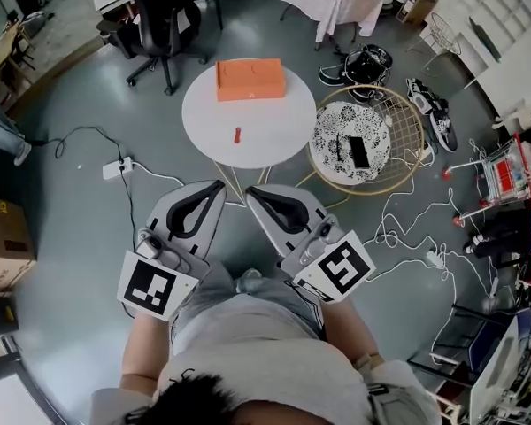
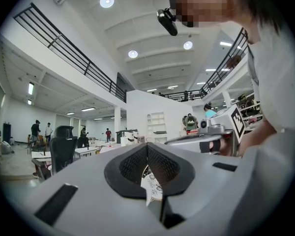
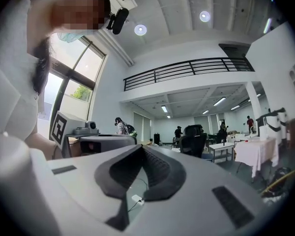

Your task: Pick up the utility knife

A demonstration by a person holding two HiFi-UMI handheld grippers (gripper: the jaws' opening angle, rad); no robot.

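Head view: the small red utility knife lies lengthwise up-frame on the round white table, well above the left gripper and right gripper, both closed, empty and about equally near.

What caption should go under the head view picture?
Shut left claw and shut right claw face the red utility knife on the white table.

utility knife on round table — box behind | wire basket (table's right)
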